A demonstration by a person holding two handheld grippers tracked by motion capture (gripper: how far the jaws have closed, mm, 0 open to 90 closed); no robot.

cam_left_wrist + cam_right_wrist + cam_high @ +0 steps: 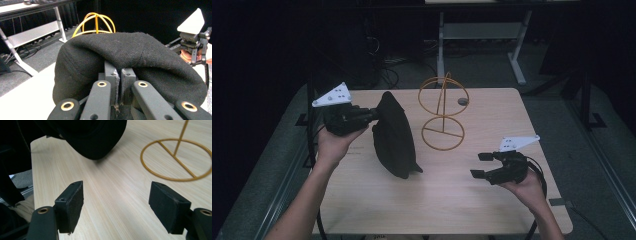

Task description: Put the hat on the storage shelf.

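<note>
A black fabric cap (392, 135) hangs over the wooden table (492, 200), its brim low near the board. My left gripper (374, 114) is shut on the cap's upper edge; in the left gripper view the jaws (119, 75) meet on the cloth (125, 55). To the cap's right stands a gold wire hat stand (443, 112), a round cage on a ring base. My right gripper (479, 165) is held low at the table's right side, open and with nothing between its pads (120, 200). It points toward the cap's brim (92, 137) and the stand's base ring (175, 160).
A small grey disc (462, 101) lies on the table behind the stand. Beyond the far edge are a white desk frame (517, 50) and cables on the floor. Bare wood lies along the front of the table.
</note>
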